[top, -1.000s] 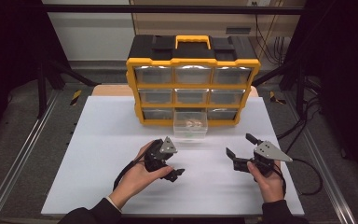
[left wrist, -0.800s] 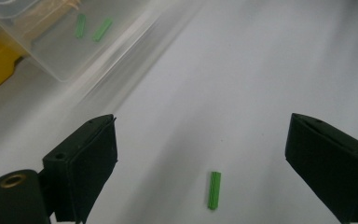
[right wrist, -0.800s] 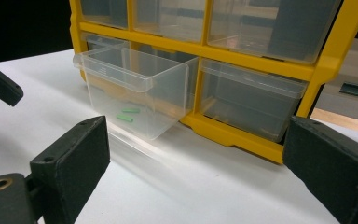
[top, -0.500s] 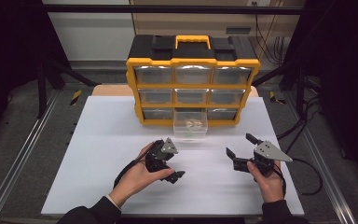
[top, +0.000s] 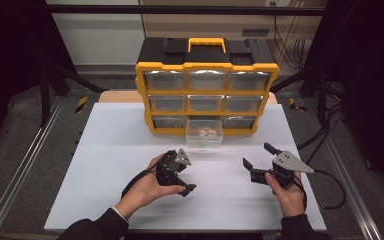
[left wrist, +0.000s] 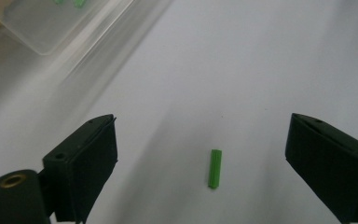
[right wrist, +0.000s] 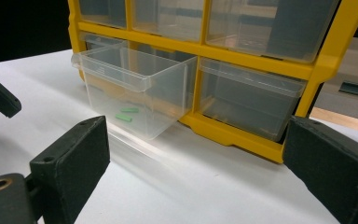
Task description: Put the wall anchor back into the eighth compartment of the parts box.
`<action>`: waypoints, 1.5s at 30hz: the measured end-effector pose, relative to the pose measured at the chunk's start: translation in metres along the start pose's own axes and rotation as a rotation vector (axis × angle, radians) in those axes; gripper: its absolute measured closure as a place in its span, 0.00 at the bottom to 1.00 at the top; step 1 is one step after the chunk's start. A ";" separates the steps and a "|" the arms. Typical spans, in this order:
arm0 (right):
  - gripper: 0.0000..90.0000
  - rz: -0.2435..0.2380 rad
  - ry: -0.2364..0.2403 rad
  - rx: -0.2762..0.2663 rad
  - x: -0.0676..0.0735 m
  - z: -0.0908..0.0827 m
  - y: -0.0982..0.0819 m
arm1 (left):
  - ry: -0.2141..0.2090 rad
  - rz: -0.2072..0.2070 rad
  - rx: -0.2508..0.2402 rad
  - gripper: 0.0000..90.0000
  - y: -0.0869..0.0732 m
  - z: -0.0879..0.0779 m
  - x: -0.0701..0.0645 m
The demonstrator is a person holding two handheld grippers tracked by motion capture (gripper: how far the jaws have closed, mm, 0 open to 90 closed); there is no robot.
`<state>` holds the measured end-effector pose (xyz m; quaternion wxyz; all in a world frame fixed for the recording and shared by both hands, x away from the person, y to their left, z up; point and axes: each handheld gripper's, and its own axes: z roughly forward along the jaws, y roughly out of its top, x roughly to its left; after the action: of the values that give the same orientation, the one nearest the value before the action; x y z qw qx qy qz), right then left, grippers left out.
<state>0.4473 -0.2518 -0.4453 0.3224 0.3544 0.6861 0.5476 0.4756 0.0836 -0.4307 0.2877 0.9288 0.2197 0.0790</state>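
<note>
Low in the frame, the left tongs (left wrist: 200, 154) are hanging released, their jaws having just been closing slightly, above a green plug (left wrist: 215, 168) lying between them on the white counter (top: 105, 150). At lower right, the right tongs (top: 260, 160) are standing wide apart, grasping nothing. Farther up, a clear drawer (right wrist: 135, 93) is sticking out of the yellow organiser (top: 207, 65).

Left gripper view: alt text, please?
A small green plastic plug lies on the white table between the left claw's two open black jaws, touching neither. A clear drawer holding green pieces sits at top left.
</note>
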 end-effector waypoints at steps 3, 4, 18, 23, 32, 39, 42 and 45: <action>0.09 0.002 -0.001 0.003 0.000 0.000 0.000 | -0.022 -0.025 0.003 0.18 0.000 0.002 0.000; 0.09 0.002 -0.002 0.000 0.000 -0.001 0.000 | -0.032 -0.016 0.005 0.20 0.000 0.002 0.000; 0.09 0.003 -0.003 0.000 0.000 -0.001 0.000 | -0.077 0.026 0.139 0.56 -0.004 0.019 -0.006; 0.09 0.001 -0.002 -0.001 0.000 -0.001 0.001 | -0.078 0.027 0.161 0.66 -0.003 0.021 -0.008; 0.09 -0.001 -0.001 0.000 0.000 -0.001 0.000 | -0.067 0.014 0.176 0.82 -0.005 0.020 -0.004; 0.09 0.000 -0.002 -0.001 0.000 -0.001 0.000 | -0.037 0.018 0.177 0.93 -0.006 0.021 -0.005; 0.09 0.000 -0.001 -0.001 0.000 -0.001 0.000 | -0.037 0.012 0.166 0.93 -0.007 0.020 -0.005; 0.09 0.000 -0.001 -0.001 0.000 -0.001 0.000 | -0.038 0.011 0.160 0.93 -0.007 0.020 -0.004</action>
<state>0.4469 -0.2521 -0.4448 0.3227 0.3543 0.6858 0.5477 0.4748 0.0774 -0.4514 0.2162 0.9514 0.2147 0.0452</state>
